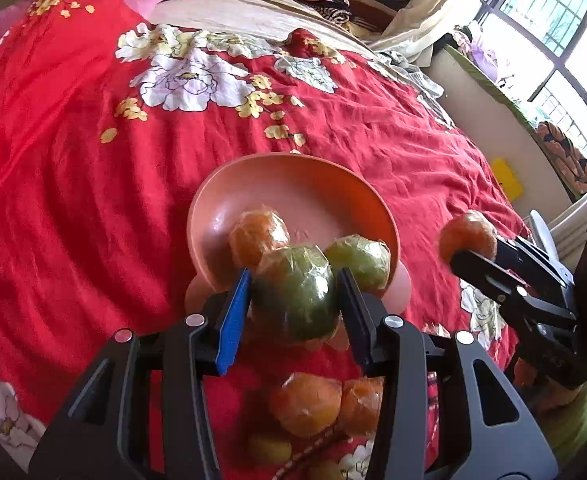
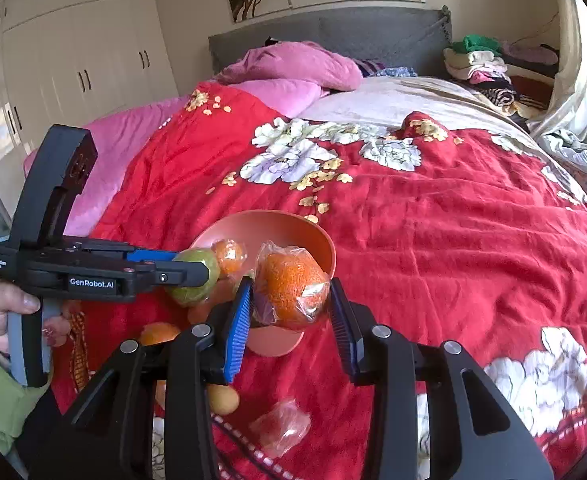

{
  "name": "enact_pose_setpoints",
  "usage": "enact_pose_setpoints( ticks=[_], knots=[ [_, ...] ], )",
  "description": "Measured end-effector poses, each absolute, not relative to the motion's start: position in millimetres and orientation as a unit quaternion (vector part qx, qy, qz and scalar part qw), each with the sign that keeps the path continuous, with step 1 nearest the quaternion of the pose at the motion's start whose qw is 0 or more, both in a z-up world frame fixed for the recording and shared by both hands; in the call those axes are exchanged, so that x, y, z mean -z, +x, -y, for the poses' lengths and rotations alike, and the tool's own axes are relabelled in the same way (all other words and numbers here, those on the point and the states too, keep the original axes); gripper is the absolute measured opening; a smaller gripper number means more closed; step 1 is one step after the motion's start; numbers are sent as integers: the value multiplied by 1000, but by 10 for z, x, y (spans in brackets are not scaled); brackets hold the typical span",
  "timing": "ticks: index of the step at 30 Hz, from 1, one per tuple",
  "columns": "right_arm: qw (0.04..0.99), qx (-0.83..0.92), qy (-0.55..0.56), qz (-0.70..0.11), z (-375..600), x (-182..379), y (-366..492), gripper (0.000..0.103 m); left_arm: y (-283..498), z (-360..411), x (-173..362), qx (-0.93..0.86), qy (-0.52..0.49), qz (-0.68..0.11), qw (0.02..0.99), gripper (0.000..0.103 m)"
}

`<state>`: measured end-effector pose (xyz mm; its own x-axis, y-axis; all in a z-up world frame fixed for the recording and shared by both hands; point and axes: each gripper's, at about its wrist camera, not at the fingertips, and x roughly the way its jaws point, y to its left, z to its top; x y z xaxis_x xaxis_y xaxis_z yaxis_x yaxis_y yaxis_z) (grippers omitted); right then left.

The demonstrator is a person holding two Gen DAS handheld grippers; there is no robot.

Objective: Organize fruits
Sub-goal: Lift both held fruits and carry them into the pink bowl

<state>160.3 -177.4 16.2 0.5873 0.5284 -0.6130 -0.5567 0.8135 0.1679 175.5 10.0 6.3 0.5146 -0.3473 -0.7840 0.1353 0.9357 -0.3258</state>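
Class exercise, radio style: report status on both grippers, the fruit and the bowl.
Left gripper shut on wrapped green fruit. Right gripper shut on wrapped orange. Pink bowl holds two fruits. Path to bowl clear.

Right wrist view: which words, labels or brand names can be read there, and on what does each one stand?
"GenRobot.AI": white print on the side of the left tongs.
Small white three-line label at the rear of the same tool: too small to read surely.
Left wrist view: no readable text.
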Motion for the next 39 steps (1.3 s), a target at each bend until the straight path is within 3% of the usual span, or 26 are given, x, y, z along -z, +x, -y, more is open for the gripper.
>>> enact_pose_setpoints(
  ticks=[39],
  knots=[
    [827, -348, -71, -436, 1091, 213, 2481, 36, 1902, -232, 93, 146, -112, -466, 866, 36]
  ],
)
